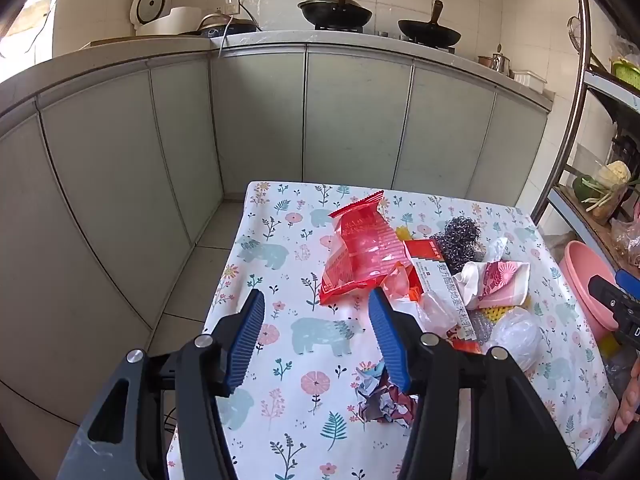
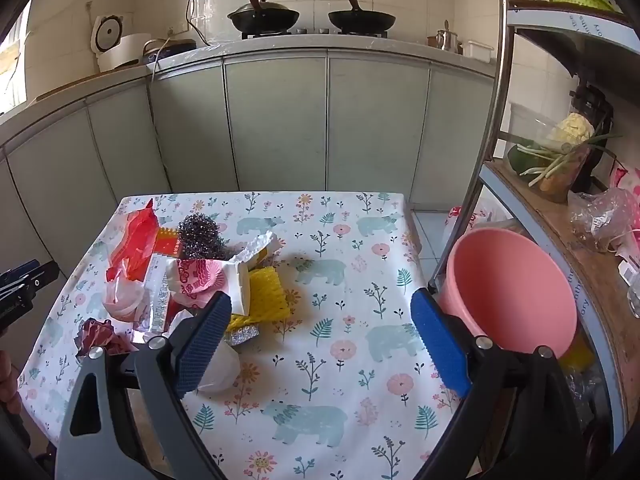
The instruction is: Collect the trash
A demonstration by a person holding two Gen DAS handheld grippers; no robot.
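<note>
Both grippers stand wide and empty above the floral-cloth table (image 2: 340, 360): left gripper (image 1: 316, 304), right gripper (image 2: 322, 312). Trash lies heaped on the table's left half, including a red plastic wrapper (image 1: 360, 248). A pink plastic bucket (image 2: 508, 292) sits just beside the table's right edge.

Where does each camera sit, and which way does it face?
Left wrist: on the left gripper, looking down at the red wrapper; open jaws, a hand at the right edge.
Right wrist: on the right gripper, looking down at bare tablecloth beside the pink bucket; open jaws.
Both share: trash pile, steel scrubber, bucket, stove pans.
</note>
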